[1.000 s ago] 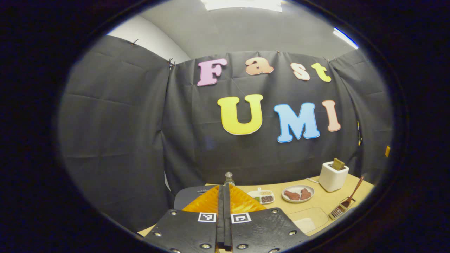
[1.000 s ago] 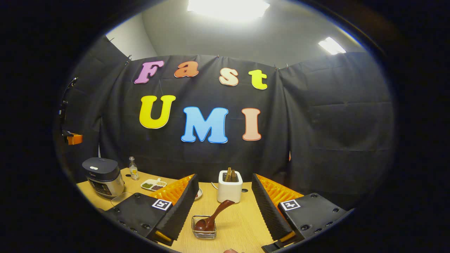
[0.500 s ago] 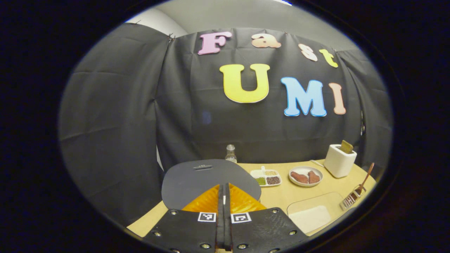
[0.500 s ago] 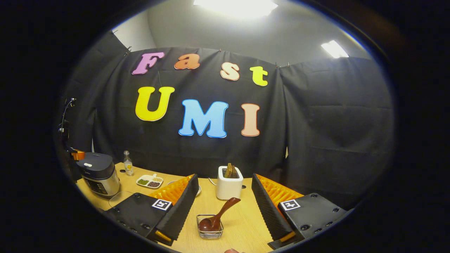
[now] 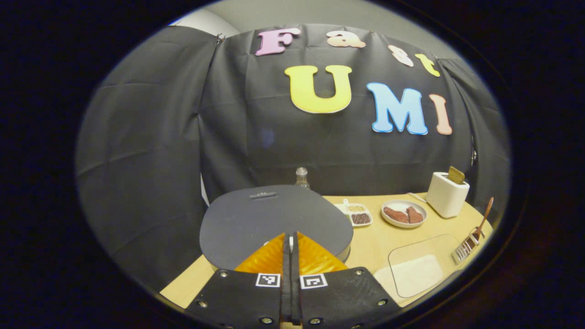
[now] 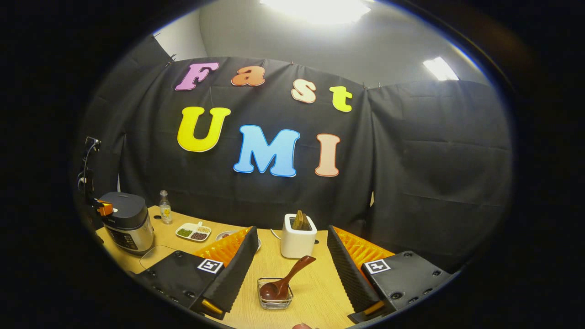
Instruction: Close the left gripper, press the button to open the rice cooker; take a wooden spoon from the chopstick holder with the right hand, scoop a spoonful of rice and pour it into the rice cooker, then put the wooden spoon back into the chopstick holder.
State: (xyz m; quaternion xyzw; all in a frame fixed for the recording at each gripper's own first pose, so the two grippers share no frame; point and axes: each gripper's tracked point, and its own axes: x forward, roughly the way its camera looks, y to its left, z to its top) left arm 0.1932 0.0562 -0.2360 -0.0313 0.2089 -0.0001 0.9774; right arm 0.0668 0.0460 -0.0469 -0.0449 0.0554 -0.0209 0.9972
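Above rice cooker (image 5: 274,224) lid, left tool (image 5: 290,237) closed, empty.

Left gripper (image 5: 290,240) is clamped tight, fingers pressed flat together with no gap, pointing forward and tilted downward. Right gripper (image 6: 289,256) is spread wide, fingers splayed well apart, held level and aimed toward the far wall.

Left gripper view: close above rice cooker (image 5: 274,219) lid, facing booth wall. Right gripper view: farther back, toaster (image 6: 297,236) centred; cooker far left. Both share toaster, cooker.
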